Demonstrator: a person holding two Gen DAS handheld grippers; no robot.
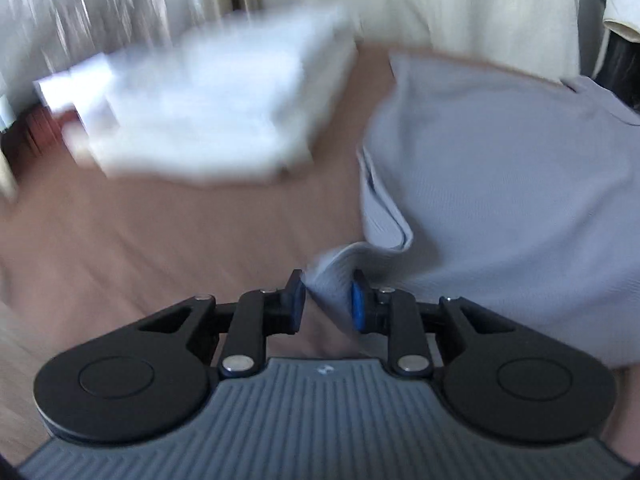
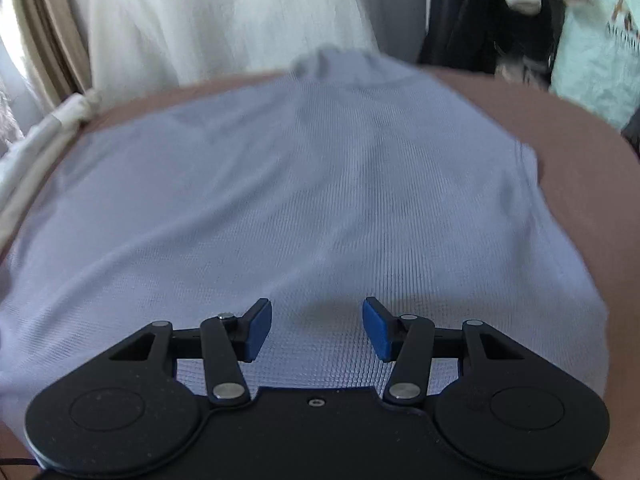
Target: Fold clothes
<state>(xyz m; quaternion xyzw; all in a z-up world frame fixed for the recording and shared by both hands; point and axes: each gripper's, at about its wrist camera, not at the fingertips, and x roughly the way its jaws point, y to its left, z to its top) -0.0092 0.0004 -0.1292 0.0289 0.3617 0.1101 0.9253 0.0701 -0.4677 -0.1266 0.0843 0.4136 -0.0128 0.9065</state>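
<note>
A light blue-grey knit garment (image 1: pixel 500 184) lies spread on a brown bed sheet (image 1: pixel 160 240). In the left wrist view my left gripper (image 1: pixel 326 300) is at the garment's near left corner, its jaws partly apart with a fold of the cloth between the blue pads. In the right wrist view the same garment (image 2: pixel 300 200) fills the middle. My right gripper (image 2: pixel 317 328) hovers over its near edge with jaws wide apart and nothing between them.
A blurred stack of folded white cloth (image 1: pixel 208 104) sits on the bed to the left of the garment. Pale curtains (image 2: pixel 224 20) hang behind the bed. Dark and pale clothes (image 2: pixel 520 20) hang at the back right.
</note>
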